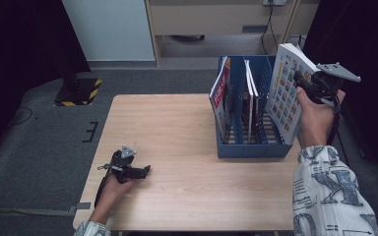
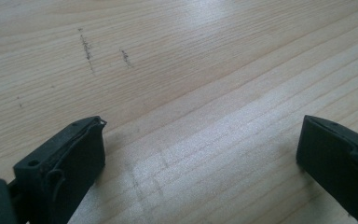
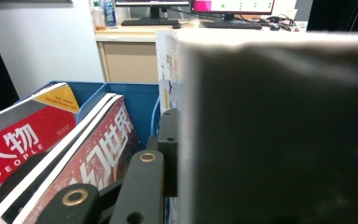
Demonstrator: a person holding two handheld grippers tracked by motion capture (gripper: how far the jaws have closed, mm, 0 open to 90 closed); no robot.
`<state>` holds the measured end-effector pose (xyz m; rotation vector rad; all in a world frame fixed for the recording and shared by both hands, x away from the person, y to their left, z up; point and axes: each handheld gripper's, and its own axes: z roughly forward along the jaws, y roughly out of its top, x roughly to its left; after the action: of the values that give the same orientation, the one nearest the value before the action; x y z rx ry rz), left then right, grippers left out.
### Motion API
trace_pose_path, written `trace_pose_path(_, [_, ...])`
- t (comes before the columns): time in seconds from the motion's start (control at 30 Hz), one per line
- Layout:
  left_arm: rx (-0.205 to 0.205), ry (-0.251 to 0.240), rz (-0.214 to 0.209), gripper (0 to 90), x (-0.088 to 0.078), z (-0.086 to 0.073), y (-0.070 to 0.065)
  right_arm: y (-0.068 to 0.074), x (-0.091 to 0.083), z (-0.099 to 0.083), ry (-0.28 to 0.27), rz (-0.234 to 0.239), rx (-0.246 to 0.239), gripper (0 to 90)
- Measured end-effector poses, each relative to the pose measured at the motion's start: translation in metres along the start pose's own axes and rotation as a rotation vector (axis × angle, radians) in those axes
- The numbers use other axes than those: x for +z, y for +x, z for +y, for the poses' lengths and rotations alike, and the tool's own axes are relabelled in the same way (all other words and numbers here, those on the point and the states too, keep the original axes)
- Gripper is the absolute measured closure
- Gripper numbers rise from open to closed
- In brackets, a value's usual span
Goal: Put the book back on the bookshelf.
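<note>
My right gripper [image 1: 302, 81] is shut on a thick white book [image 1: 288, 91] with a cover of many small coloured pictures. The book hangs upright and tilted over the right end of the blue file rack [image 1: 246, 150]. In the right gripper view the book's page block [image 3: 279, 130] looms close, with one black jaw pressed on its left face. A red magazine [image 1: 220, 93] leans in the rack's left slot, and another magazine [image 1: 250, 91] stands in the middle slot. My left gripper [image 1: 146, 170] rests on the table near its front left, jaws open and wide apart over bare wood [image 2: 200, 140].
The wooden table [image 1: 167, 128] stands on dark carpet. Behind it are a white panel [image 1: 109, 29] and a light wooden desk [image 3: 135, 51] bearing monitors and a keyboard. A yellow-and-black striped base [image 1: 78, 92] sits on the floor at the far left.
</note>
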<state>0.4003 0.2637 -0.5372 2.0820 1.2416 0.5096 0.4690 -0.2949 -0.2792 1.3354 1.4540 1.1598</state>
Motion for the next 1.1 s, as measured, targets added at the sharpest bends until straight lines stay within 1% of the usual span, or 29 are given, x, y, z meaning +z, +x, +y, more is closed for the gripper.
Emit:
trace_pose_path(0.47, [0.0, 0.0, 0.0, 0.2, 0.0, 0.0, 0.0, -0.001, 0.011, 0.002, -0.025, 0.001, 0.017, 73.9])
trace_pose_path(0.6, [0.0, 0.0, 0.001, 0.1, 0.0, 0.0, 0.0, -0.001, 0.014, 0.003, -0.041, 0.001, 0.023, 73.9])
trace_pose_path(0.83, [0.001, 0.0, 0.001, 0.2, 0.0, 0.0, 0.0, 0.001, 0.02, 0.001, -0.046, 0.001, 0.013, 73.9])
trace_pose_path(1.1, [0.0, 0.0, 0.002, 0.1, 0.0, 0.0, 0.0, 0.001, 0.024, -0.002, -0.057, 0.006, 0.017, 73.9])
